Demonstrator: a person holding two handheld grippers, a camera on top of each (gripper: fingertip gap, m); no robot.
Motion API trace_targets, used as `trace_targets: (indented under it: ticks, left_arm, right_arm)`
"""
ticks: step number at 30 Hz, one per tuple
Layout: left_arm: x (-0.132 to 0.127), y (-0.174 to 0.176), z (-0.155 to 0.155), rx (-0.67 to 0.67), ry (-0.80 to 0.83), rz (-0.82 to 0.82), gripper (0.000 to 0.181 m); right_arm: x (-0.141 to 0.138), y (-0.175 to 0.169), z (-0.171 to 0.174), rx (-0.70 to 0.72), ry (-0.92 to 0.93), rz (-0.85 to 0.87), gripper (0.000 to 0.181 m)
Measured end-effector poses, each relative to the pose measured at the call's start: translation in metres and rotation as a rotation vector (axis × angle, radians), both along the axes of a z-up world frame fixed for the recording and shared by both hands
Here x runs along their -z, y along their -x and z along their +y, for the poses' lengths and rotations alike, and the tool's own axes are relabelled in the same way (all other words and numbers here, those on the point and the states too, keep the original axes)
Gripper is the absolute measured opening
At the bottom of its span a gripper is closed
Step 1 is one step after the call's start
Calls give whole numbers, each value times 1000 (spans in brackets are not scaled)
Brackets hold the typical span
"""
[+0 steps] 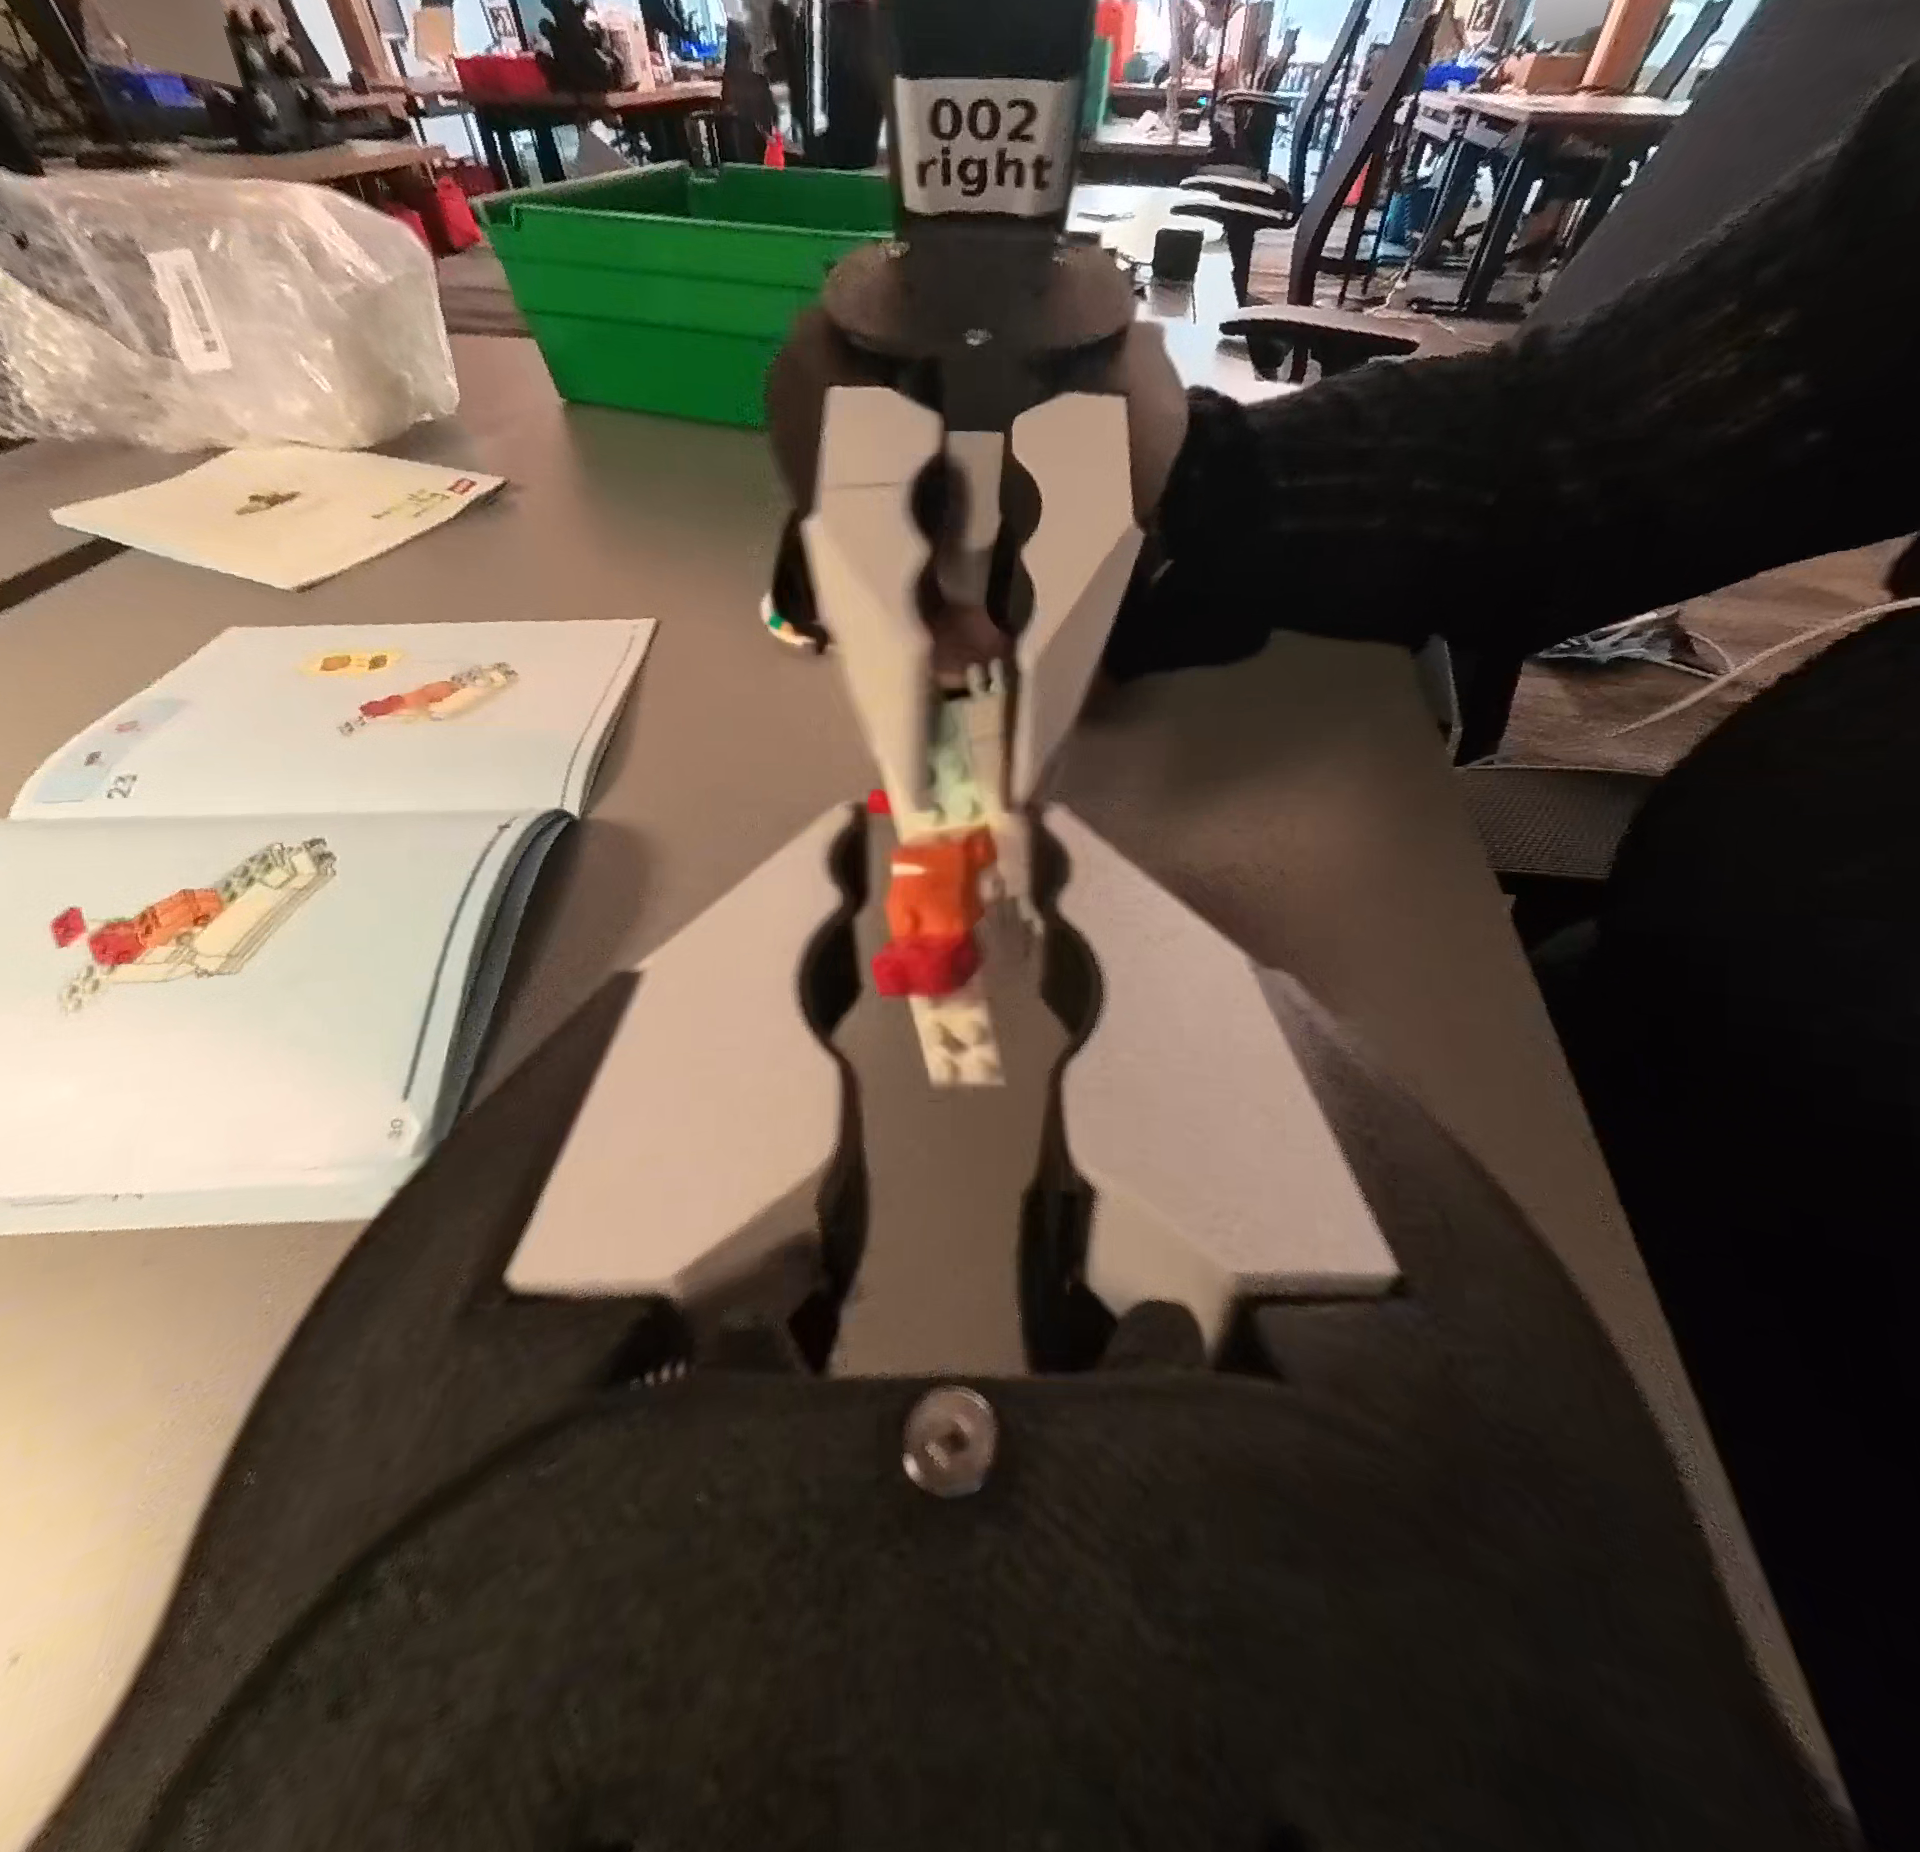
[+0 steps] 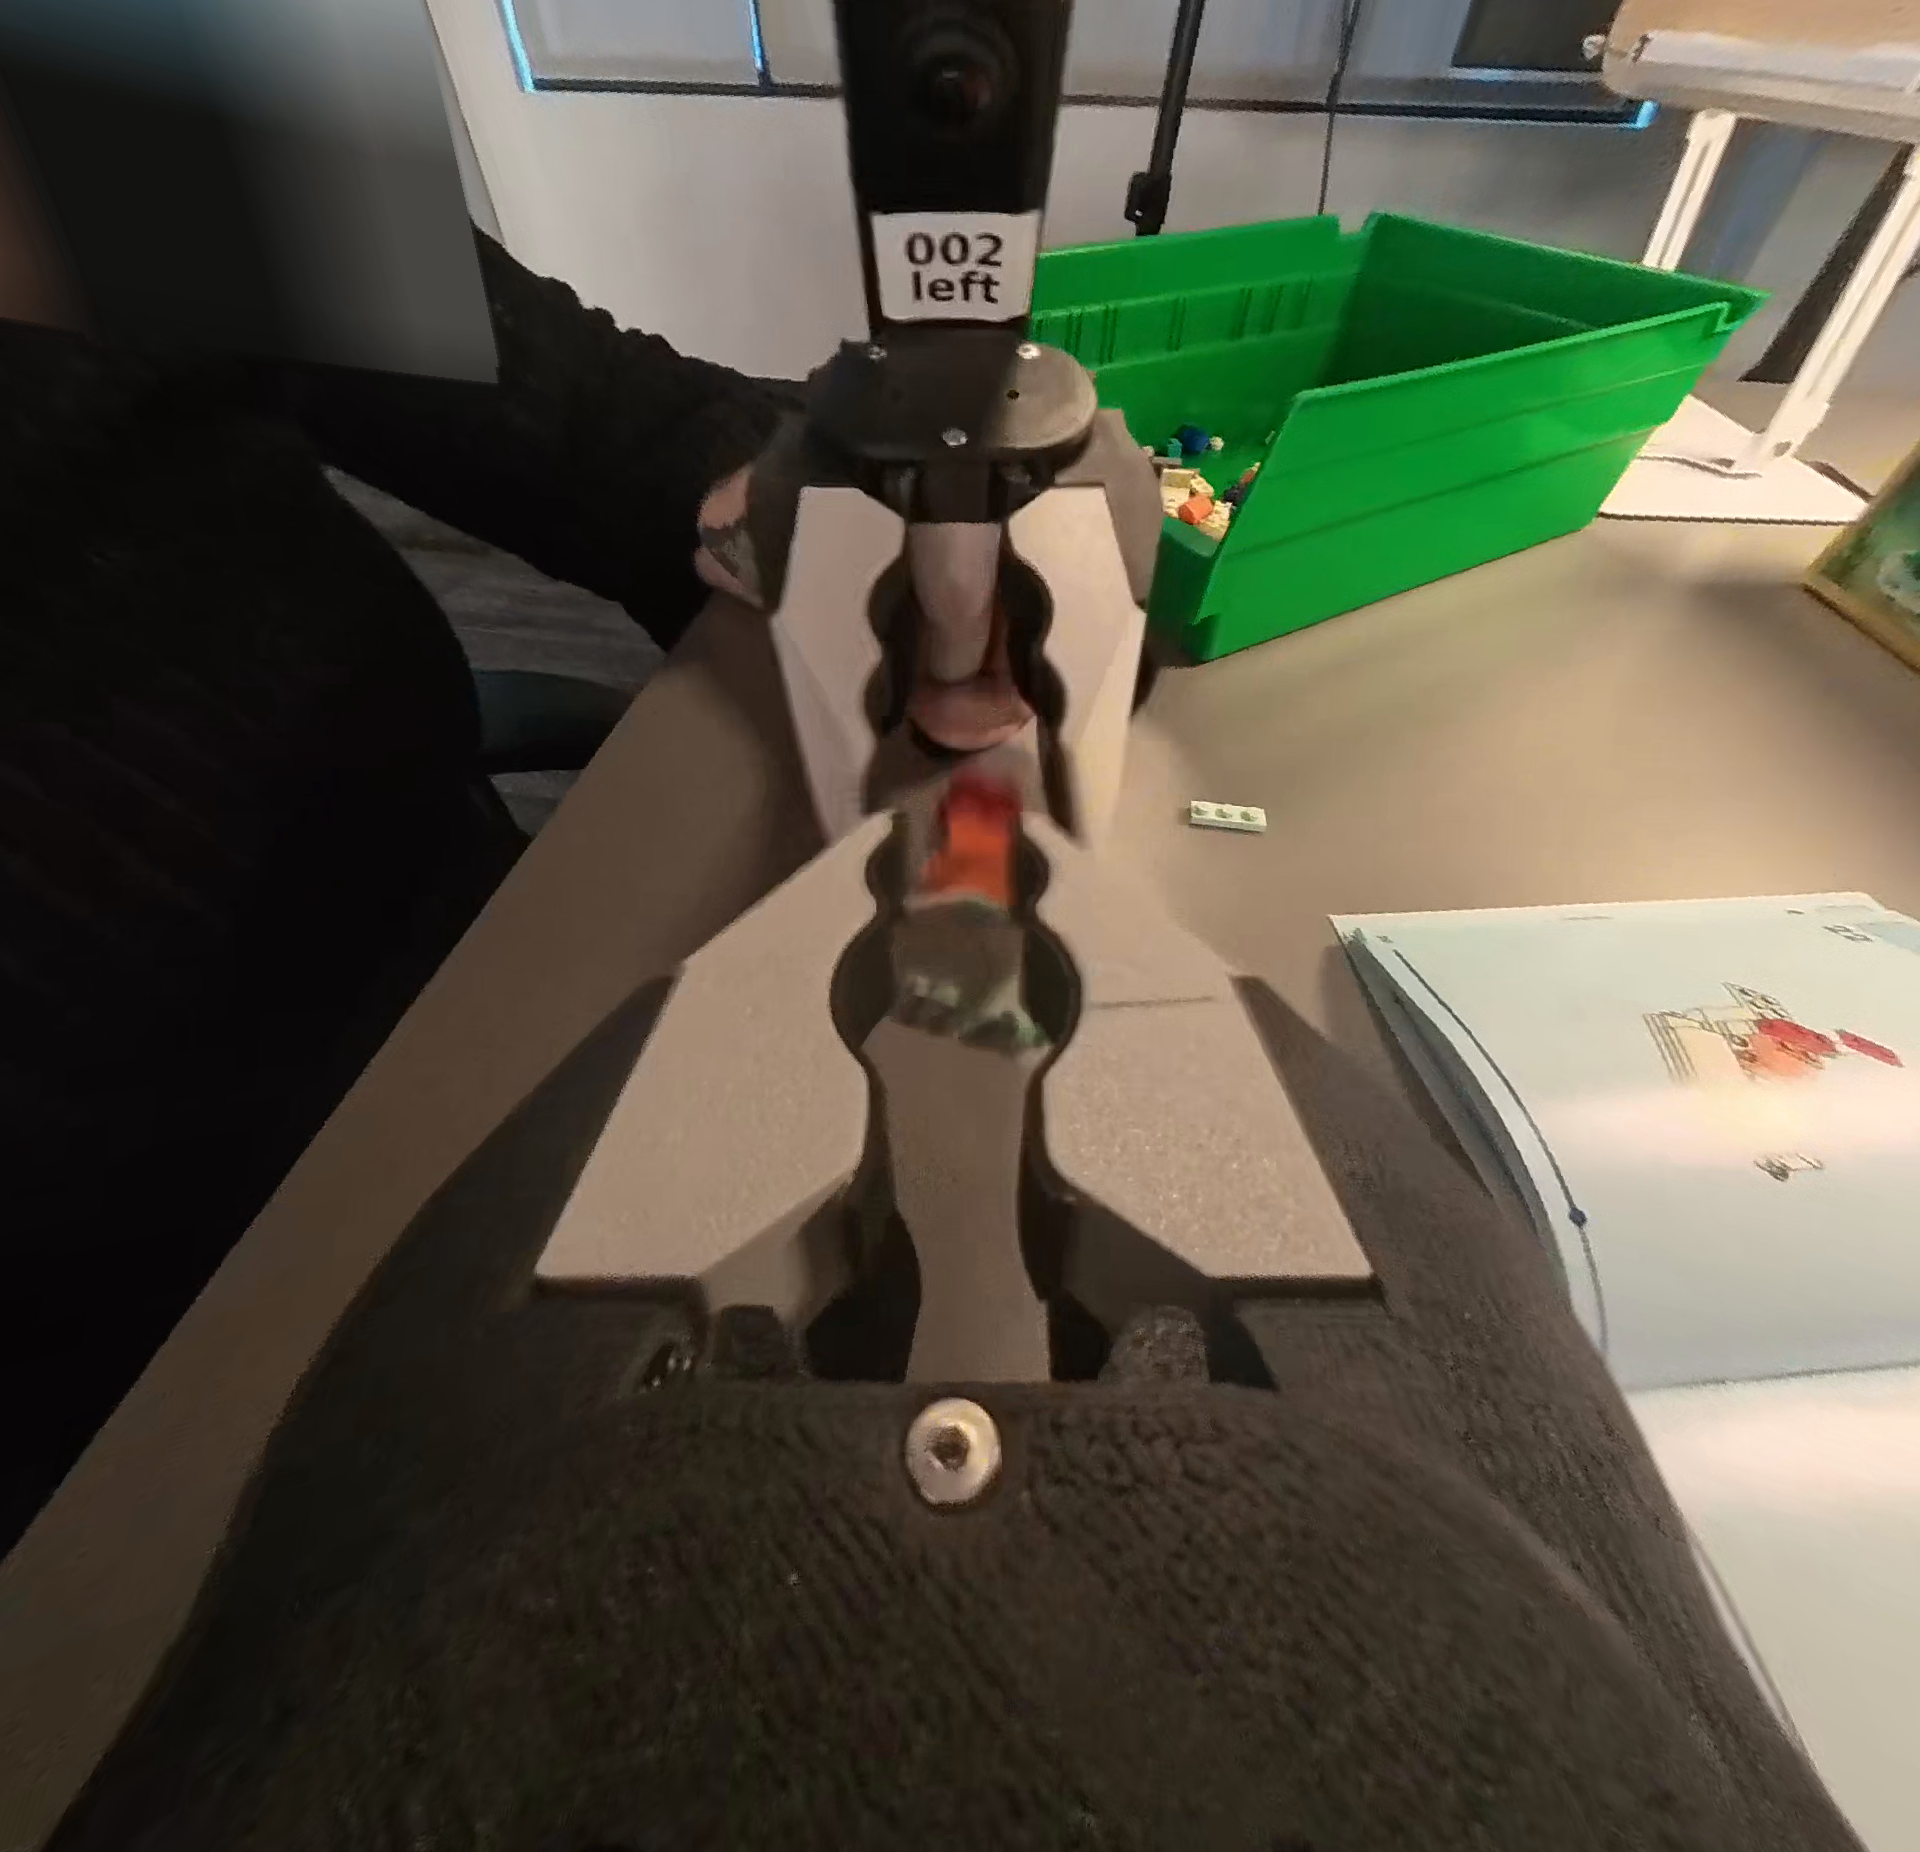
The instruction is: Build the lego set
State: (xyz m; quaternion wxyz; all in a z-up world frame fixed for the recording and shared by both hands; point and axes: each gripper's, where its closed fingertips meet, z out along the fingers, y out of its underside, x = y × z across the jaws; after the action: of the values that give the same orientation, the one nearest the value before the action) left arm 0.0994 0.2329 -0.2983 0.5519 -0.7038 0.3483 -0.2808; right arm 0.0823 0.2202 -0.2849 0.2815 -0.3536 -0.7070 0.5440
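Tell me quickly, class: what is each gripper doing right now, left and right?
Left gripper: closed on the red-and-orange end of the lego model.
Right gripper: closed on the same lego model's pale end.

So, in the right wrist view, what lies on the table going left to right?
Lego model held between the two claws → loose pale green plate → green bin → open instruction booklet.

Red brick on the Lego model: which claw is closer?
Left. The red brick sits inside the left claw; the right claw grips the model at its opposite, pale-green end.
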Motion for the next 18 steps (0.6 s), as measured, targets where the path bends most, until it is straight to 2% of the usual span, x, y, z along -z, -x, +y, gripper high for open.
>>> trace_targets:
  ticks: [1, 2, 5, 7, 8, 10, 12, 15, 18]
  left_arm:
    - [2, 2, 2, -9, 18, 1, 22]
    - [3, 2, 2, -10, 31, -2, 23]
    - [0, 5, 3, -13, 41, -31, 48]
    - [3, 10, 6, -33, 48, -16, 51]
    - [3, 12, 7, -43, 44, -11, 52]
    - [2, 15, 9, -59, 30, -6, 54]
    - [1, 18, 10, -76, 14, 0, 54]
    - [2, 21, 12, -92, -2, 23, 54]
    - [3, 23, 13, -106, -11, 45, 55]
  right_arm:
    - [-2, -1, -1, -10, 6, 14, 0]
    - [-4, 0, -1, -5, 15, 26, 0]
    - [4, 1, 7, 27, -14, 4, 0]
    - [15, 1, 14, 40, -53, -44, 0]
    - [23, -1, 17, 36, -79, -85, 3]
    - [40, -9, 24, 29, -131, -209, 36]
    - [50, -15, 32, 54, -187, -282, 58]
    - [59, -21, 40, 116, -205, -371, 64]
    - [73, -33, 41, 119, -182, -512, 64]
